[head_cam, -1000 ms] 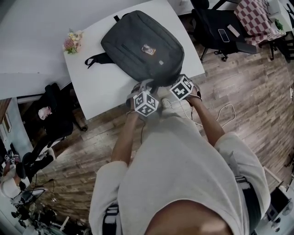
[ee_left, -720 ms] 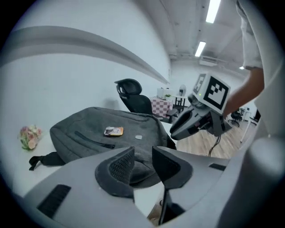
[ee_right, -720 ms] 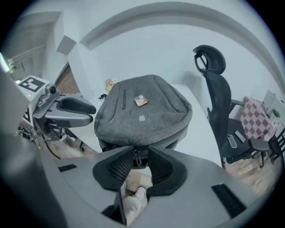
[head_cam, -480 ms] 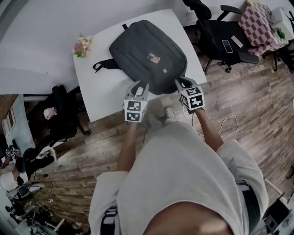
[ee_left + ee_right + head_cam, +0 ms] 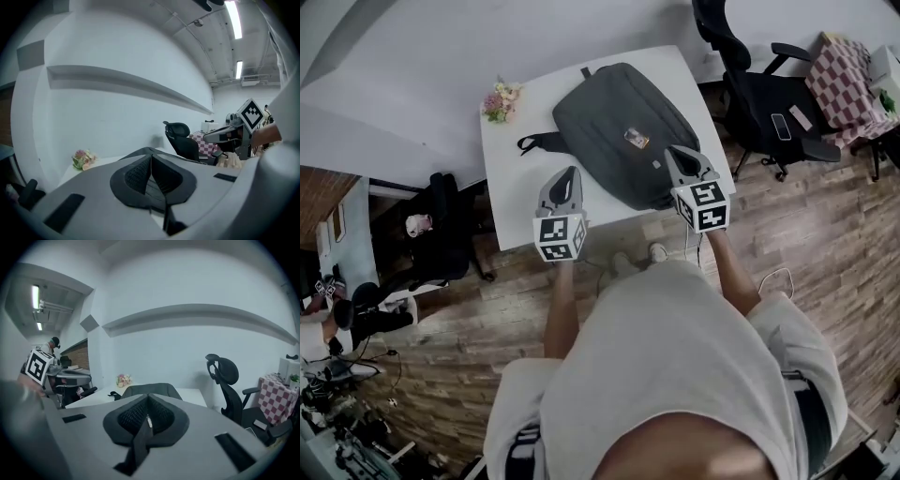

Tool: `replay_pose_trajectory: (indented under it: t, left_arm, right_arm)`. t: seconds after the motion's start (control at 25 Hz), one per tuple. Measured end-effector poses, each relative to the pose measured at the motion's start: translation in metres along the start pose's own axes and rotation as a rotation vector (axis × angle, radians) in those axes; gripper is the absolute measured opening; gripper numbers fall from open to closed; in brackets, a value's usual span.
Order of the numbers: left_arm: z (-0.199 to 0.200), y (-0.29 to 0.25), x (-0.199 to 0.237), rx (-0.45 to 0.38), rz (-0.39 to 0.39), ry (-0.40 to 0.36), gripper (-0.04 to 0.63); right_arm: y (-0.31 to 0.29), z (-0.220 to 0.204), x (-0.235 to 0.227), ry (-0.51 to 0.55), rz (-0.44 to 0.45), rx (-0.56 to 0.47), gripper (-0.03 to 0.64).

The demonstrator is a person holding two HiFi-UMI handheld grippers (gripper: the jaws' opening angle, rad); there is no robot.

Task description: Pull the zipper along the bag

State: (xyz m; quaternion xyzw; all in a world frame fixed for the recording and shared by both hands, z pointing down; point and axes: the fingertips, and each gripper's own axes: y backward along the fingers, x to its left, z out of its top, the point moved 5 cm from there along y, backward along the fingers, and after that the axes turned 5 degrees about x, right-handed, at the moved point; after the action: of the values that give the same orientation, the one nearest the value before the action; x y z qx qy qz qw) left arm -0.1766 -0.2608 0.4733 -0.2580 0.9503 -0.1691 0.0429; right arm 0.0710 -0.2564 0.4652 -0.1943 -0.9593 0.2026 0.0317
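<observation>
A dark grey backpack (image 5: 623, 131) lies flat on the white table (image 5: 516, 187); in the right gripper view its top (image 5: 154, 389) shows just beyond the jaws. My left gripper (image 5: 571, 173) hangs in the air over the table's near edge, left of the bag. To the bag's near right corner, my right gripper (image 5: 678, 151) is also lifted. Both have just been closing and now stand shut with nothing between the pads (image 5: 151, 161) (image 5: 148, 403). Neither touches the bag. I cannot make out the zipper pull.
A small bunch of flowers (image 5: 502, 100) sits at the table's far left corner. A black office chair (image 5: 769, 94) stands to the right, with a checkered cloth (image 5: 848, 80) beyond it. Another dark chair (image 5: 441, 234) is left of the table. A wall lies behind.
Both grippers have risen from the bag's near edge and drawn apart. Their jaws, open half a second ago, are now shut and empty.
</observation>
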Motion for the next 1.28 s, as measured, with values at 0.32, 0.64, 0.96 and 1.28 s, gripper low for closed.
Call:
replay_pose_trajectory:
  t: [0.32, 0.64, 0.96, 1.28]
  left_arm:
    - [0.020, 0.020, 0.031, -0.048, 0.097, 0.018, 0.026]
    - [0.019, 0.023, 0.043, -0.046, 0.123, 0.019, 0.026]
    - [0.021, 0.013, 0.036, -0.041, 0.111, -0.002, 0.026]
    - [0.019, 0.005, 0.032, -0.032, 0.095, 0.007, 0.026]
  right_arm:
    - [-0.013, 0.029, 0.016, 0.026, 0.062, -0.048, 0.014]
    - [-0.025, 0.032, 0.025, 0.051, 0.071, -0.044, 0.012]
    - [-0.027, 0.034, 0.022, 0.043, 0.078, -0.048, 0.012]
    - [-0.029, 0.034, 0.021, 0.051, 0.076, -0.043, 0.012]
